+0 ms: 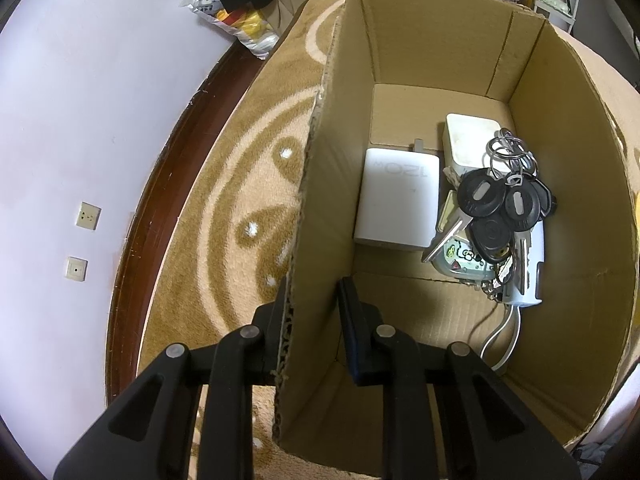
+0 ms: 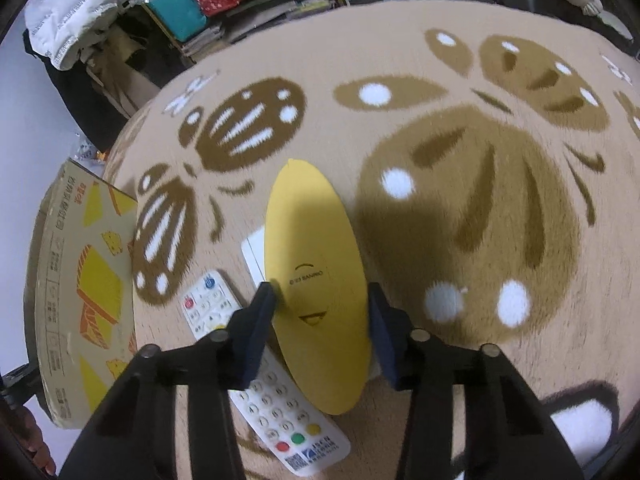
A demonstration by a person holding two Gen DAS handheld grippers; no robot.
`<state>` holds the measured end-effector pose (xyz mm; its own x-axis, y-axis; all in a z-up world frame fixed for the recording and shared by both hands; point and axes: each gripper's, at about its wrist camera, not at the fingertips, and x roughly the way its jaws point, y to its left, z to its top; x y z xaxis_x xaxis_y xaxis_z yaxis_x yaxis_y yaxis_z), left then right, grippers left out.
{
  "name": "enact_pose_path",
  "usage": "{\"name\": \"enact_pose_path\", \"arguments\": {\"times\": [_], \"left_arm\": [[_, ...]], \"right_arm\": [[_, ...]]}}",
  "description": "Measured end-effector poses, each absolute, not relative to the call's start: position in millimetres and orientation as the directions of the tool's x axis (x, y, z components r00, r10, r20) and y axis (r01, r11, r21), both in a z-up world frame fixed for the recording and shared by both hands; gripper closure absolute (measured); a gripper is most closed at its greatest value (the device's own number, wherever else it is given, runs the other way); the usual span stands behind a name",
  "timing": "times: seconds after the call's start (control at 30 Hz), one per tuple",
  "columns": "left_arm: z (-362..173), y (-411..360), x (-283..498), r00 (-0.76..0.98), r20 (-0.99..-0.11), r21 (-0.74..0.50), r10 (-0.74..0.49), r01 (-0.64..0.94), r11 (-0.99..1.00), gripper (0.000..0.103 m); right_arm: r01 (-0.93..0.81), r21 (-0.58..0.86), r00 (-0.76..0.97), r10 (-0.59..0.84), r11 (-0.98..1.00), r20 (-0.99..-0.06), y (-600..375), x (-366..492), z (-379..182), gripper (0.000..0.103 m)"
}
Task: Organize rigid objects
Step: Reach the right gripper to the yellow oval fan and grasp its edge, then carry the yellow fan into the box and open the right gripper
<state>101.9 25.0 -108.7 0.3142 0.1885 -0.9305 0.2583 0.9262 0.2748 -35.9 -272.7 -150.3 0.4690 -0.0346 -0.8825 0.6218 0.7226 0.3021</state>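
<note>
In the left wrist view, an open cardboard box stands on a patterned carpet. My left gripper is shut on the box's near left wall, one finger outside and one inside. Inside lie a white charger block, a white case, a bunch of black keys and a pale device with a white cable. In the right wrist view, my right gripper holds a yellow oval object by its two edges. It hangs over a white remote control and partly hides a white flat thing.
The printed outside of the cardboard box stands at the left of the right wrist view. Beige and brown carpet spreads to the right. Shelves with bags and boxes stand behind. A wall with sockets lies left of the carpet.
</note>
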Motion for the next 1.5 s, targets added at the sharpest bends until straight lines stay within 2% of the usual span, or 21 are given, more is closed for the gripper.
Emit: {"name": "enact_pose_path", "arguments": {"times": [0.13, 0.2, 0.3, 0.4, 0.77, 1.2, 1.5], "left_arm": [[-108.4, 23.5, 101.1, 0.316, -0.929, 0.281, 0.194, 0.259, 0.924, 0.082], [-108.7, 22.9, 100.3, 0.317, -0.928, 0.282, 0.194, 0.26, 0.923, 0.082], [-107.9, 24.7, 99.0, 0.318, -0.929, 0.276, 0.188, 0.256, 0.927, 0.082], [-107.4, 25.5, 98.5, 0.319, -0.929, 0.275, 0.188, 0.254, 0.927, 0.082], [-108.3, 25.9, 100.2, 0.319, -0.928, 0.28, 0.193, 0.254, 0.926, 0.082], [-109.5, 29.2, 104.4, 0.313, -0.931, 0.27, 0.187, 0.251, 0.929, 0.081], [-110.6, 27.2, 103.9, 0.321, -0.926, 0.287, 0.197, 0.259, 0.922, 0.081]], "right_arm": [[0.616, 0.311, 0.498, -0.052, 0.724, -0.866, -275.8, -34.5, -143.3, 0.069], [0.612, 0.337, 0.53, -0.056, 0.715, -0.846, -278.3, -36.0, -138.5, 0.083], [0.58, 0.375, 0.602, -0.071, 0.723, -0.795, -277.5, -38.6, -122.9, 0.095], [0.56, 0.346, 0.609, -0.092, 0.753, -0.788, -270.6, -32.0, -115.8, 0.096], [0.49, 0.384, 0.686, -0.075, 0.782, -0.723, -253.1, -21.7, -92.5, 0.096], [0.288, 0.329, 0.792, -0.031, 0.899, -0.61, -203.0, 6.3, -18.8, 0.096], [0.154, 0.311, 0.833, 0.046, 0.938, -0.552, -158.7, 29.6, 11.8, 0.096]]}}
